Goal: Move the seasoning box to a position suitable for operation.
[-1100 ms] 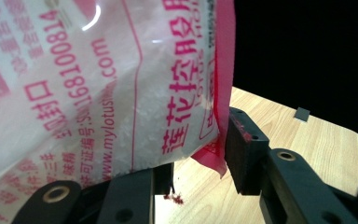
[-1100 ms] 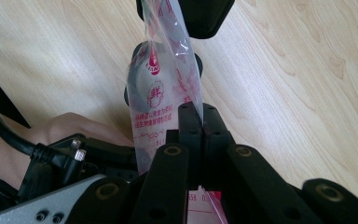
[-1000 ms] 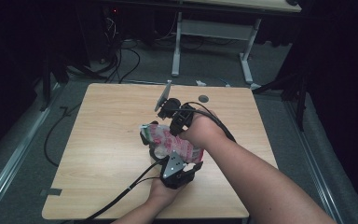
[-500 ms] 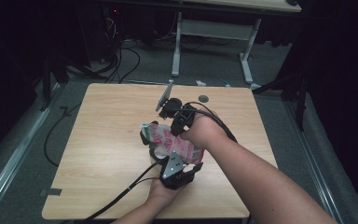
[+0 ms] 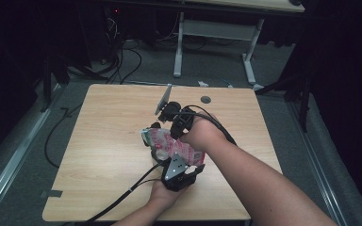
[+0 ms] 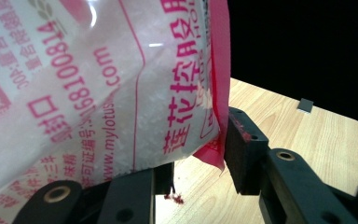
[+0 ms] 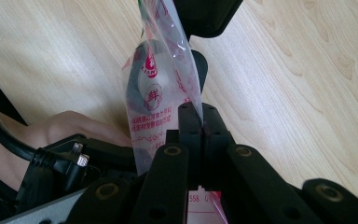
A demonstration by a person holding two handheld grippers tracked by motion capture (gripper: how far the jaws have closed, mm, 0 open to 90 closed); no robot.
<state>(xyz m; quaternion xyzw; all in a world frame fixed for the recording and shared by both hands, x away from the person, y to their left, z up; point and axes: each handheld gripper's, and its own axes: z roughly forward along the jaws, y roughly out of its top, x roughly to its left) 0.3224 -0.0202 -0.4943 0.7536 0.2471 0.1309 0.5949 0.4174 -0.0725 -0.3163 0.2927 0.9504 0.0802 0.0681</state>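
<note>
On the wooden worktop [image 5: 99, 155], near its middle: one clear plastic bag [image 5: 172, 147] printed in pink and red lettering, filled with white granules, held off the surface between two hand-held tools. Left tool [image 5: 181, 170], at the bag's near end: jaws part-way apart and closed around the bag's lower sealed corner, the pads [image 6: 242, 140] pressing the pink seam. Right tool [image 5: 169, 123], at the far end: jaws fully together, pinching the thin upper edge of the film. A few red crumbs [image 6: 175, 198] lie on the wood beneath the left tool. Step in hand, as judged: bag gripped at both ends, ready for tearing open. Next move calls for a steady opposed pull, keeping the bag upright so the contents do not spill.
</note>
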